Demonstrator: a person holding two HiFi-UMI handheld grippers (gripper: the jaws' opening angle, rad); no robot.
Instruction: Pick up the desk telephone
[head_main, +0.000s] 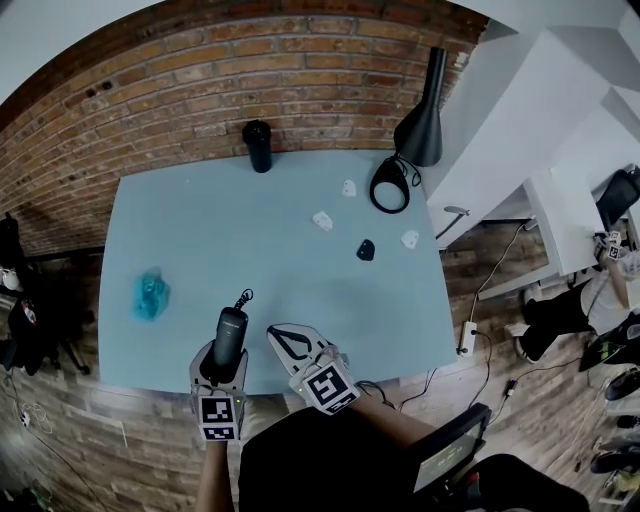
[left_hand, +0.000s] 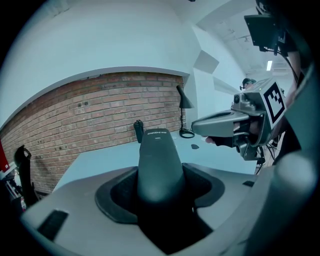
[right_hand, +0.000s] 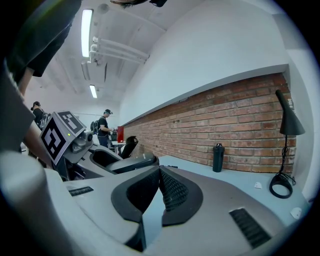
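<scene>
A black telephone handset (head_main: 229, 335) with a short curled cord (head_main: 243, 297) stands between the jaws of my left gripper (head_main: 226, 356), which is shut on it over the near edge of the light blue table (head_main: 200, 230). In the left gripper view the handset (left_hand: 159, 165) rises from between the pads and fills the middle. My right gripper (head_main: 275, 332) is just to its right, shut, with nothing in it. It shows again as the right gripper (left_hand: 196, 127), level with the handset's top. In the right gripper view the handset (right_hand: 130, 146) pokes up at the left.
A black tumbler (head_main: 259, 146) stands at the table's far edge by the brick wall. A black lamp (head_main: 423, 110) and a coiled cable (head_main: 390, 187) are at the far right. Small white pieces (head_main: 322, 220) and a black one (head_main: 366, 250) lie mid-right; a blue crumpled thing (head_main: 151, 294) lies left.
</scene>
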